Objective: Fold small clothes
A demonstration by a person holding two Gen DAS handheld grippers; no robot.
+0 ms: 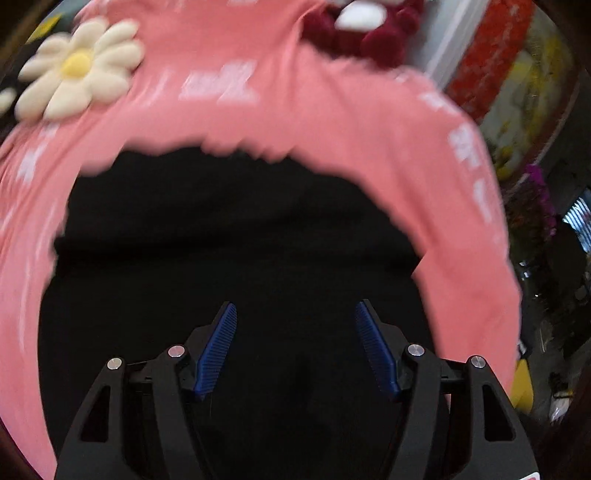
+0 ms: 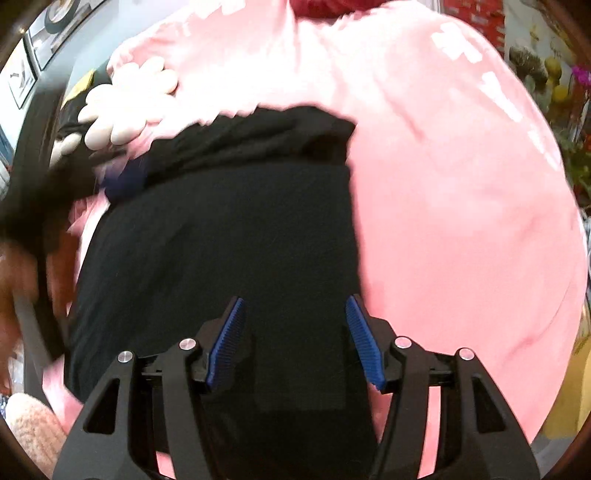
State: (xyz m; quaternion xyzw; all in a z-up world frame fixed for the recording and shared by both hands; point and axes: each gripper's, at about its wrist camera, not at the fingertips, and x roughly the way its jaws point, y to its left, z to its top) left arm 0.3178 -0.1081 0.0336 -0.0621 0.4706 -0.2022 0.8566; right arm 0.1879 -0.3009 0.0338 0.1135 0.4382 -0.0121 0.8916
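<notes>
A black garment (image 1: 236, 236) lies flat on a pink cloth with white print (image 1: 295, 110). My left gripper (image 1: 295, 332) is open and empty, held just above the black garment's near part. In the right wrist view the same black garment (image 2: 229, 229) shows a folded, bunched far edge on the pink cloth (image 2: 461, 221). My right gripper (image 2: 295, 325) is open and empty over the garment's near right edge. The other gripper shows as a dark blur at the left (image 2: 40, 199).
A cream daisy cushion (image 1: 79, 68) lies on the far left of the pink cloth. A dark red plush toy (image 1: 362, 26) sits at the far edge. Red and yellow flowers (image 1: 509, 74) stand to the right. A fuzzy pink item (image 2: 33, 432) is at the bottom left.
</notes>
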